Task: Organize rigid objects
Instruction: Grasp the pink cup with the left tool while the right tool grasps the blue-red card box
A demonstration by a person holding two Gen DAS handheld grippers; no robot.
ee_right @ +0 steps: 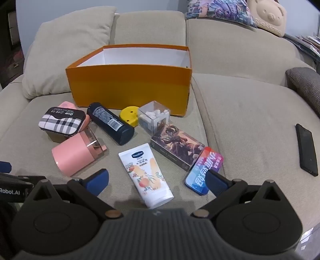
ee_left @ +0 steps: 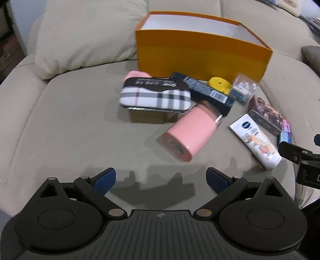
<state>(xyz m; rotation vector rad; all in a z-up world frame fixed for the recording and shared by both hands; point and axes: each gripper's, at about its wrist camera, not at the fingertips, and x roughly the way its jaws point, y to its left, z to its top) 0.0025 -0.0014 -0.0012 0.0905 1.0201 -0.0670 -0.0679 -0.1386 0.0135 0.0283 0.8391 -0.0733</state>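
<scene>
An open orange box [ee_right: 130, 88] [ee_left: 200, 54] stands on the beige sofa seat, white and bare inside as far as shows. In front of it lie a plaid tin [ee_right: 61, 122] [ee_left: 156, 96], a pink cup [ee_right: 78, 154] [ee_left: 190, 130], a dark bottle [ee_right: 111, 123] [ee_left: 202, 89], a yellow disc [ee_right: 130, 116] [ee_left: 219, 84], a clear cube [ee_right: 154, 118] [ee_left: 243, 89], a white tube [ee_right: 145, 174] [ee_left: 256, 142], an illustrated box [ee_right: 177, 145] [ee_left: 266, 116] and a colourful card [ee_right: 204, 170] [ee_left: 285, 133]. My left gripper [ee_left: 161, 181] is open, short of the pink cup. My right gripper [ee_right: 157, 180] is open over the tube's lower end.
A beige pillow [ee_right: 66, 52] leans at the back left. A black phone [ee_right: 307, 150] lies on the right seat cushion. A grey armrest [ee_right: 306, 84] is at the right. Patterned cushions [ee_right: 220, 10] sit on the sofa back.
</scene>
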